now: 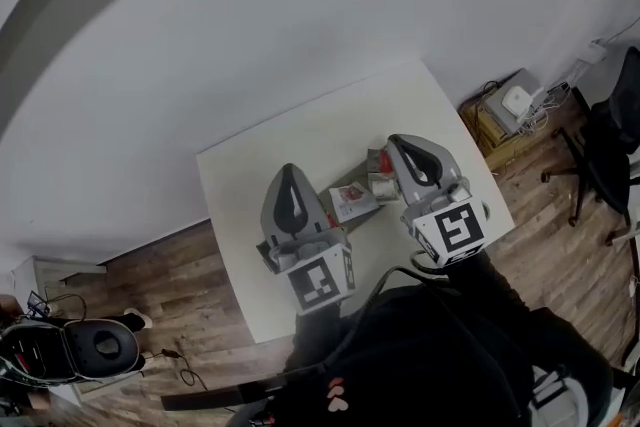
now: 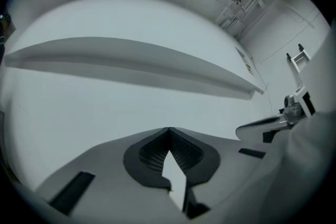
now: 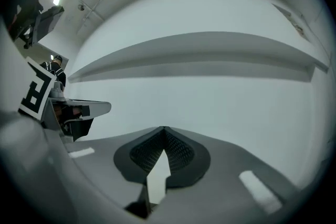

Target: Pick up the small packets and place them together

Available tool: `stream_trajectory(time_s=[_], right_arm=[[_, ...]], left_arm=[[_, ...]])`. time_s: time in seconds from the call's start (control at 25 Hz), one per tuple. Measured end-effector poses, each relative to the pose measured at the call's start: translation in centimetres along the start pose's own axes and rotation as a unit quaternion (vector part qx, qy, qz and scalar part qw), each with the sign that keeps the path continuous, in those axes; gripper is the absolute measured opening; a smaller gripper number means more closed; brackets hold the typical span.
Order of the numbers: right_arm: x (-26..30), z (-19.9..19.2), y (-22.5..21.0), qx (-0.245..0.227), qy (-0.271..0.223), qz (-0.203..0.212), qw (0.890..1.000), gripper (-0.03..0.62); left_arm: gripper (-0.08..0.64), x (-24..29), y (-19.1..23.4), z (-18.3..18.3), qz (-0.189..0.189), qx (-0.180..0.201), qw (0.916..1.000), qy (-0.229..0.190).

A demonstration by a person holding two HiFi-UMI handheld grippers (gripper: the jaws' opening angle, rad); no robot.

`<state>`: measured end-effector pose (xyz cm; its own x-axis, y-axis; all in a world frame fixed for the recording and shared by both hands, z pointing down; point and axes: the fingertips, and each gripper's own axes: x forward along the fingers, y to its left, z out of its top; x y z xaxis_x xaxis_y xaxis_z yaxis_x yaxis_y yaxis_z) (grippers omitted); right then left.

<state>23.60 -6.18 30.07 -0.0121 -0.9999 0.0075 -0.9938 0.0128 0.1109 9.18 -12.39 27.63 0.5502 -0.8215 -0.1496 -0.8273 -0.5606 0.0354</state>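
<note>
White tabletop (image 1: 300, 150) carried packets (image 1: 354, 202) below, between your left gripper (image 1: 290, 173) and right gripper (image 1: 397, 145), nearer right; both jaws clenched, empty.

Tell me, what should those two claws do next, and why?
Probably tilt the right gripper down toward the packets and open its jaws. Both it and the left gripper are shut on nothing and face the wall. The packets lie on the table below, roughly between the two grippers, so neither can take one as it stands.

an office: swivel chair (image 1: 608, 140), white table (image 1: 290, 160), wood floor (image 1: 185, 265)
</note>
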Motion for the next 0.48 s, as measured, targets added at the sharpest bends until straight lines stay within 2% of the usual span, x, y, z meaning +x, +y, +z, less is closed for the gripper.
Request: stream_trajectory(time_s=[0.08, 0.2, 0.48], right_arm=[[-0.1, 0.2, 0.0, -0.013, -0.002, -0.005, 1.000, 0.000], [-0.3, 0.3, -0.2, -0.011, -0.003, -0.011, 1.000, 0.000], [-0.8, 0.4, -0.7, -0.001, -0.003, -0.018, 1.000, 0.000]], left_arm=[[0.000, 0.2, -1.1, -0.5, -0.016, 0.009, 0.9997, 0.018], [0.000, 0.0, -1.7, -0.8, -0.013, 0.027, 0.9992, 0.027], [0.000, -0.3, -1.7, -2.0, -0.011, 0.029, 0.9976, 0.062]])
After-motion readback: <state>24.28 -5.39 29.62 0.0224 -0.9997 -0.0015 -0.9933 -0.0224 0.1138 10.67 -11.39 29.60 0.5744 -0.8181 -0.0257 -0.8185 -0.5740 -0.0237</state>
